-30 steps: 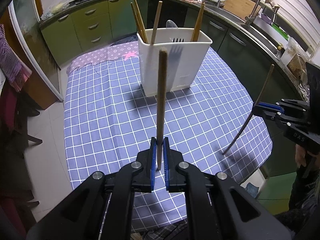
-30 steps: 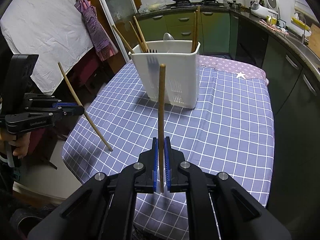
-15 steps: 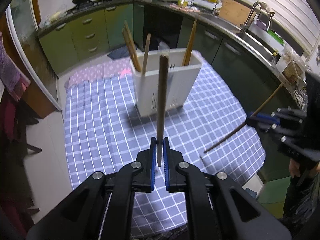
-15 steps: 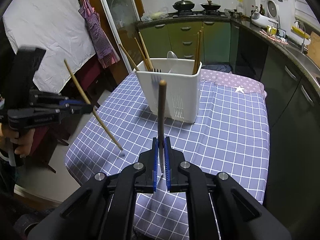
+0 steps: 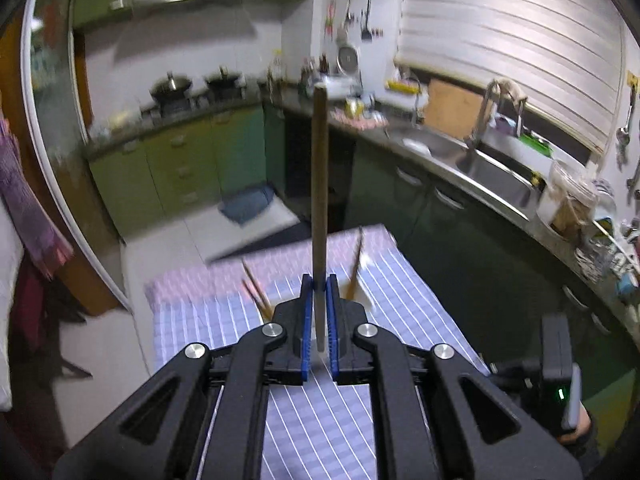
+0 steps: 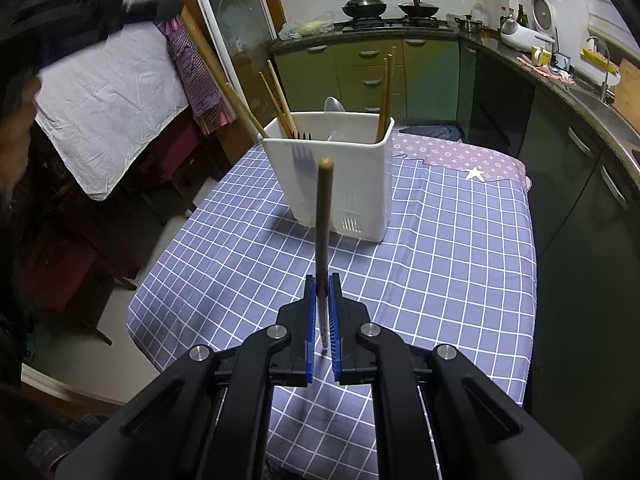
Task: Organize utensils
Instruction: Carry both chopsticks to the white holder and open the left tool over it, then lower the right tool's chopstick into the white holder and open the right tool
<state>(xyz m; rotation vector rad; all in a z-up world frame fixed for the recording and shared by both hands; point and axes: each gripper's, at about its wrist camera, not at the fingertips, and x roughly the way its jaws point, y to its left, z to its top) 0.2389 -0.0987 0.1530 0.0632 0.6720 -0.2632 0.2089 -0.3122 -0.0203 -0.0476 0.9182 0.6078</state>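
My left gripper (image 5: 319,284) is shut on a wooden chopstick (image 5: 320,184) that points up and away, raised high above the table. The white utensil holder (image 5: 362,296) is mostly hidden behind its jaws; only chopstick tips show. My right gripper (image 6: 322,284) is shut on another wooden chopstick (image 6: 323,224), held in front of the white holder (image 6: 340,184) on the checked tablecloth (image 6: 440,264). The holder has several chopsticks, a fork and a spoon in it. The left gripper shows blurred at the upper left of the right wrist view (image 6: 100,12).
Kitchen counters with a sink (image 5: 492,168) run along the right, a stove with woks (image 6: 388,6) at the back. A white sheet (image 6: 104,104) and dark chairs stand left of the table. The right gripper's body (image 5: 556,368) sits at the table's near right edge.
My left gripper has lifted and tilted up with its chopstick, now above the holder. My right gripper has stayed nearly still with its chopstick.
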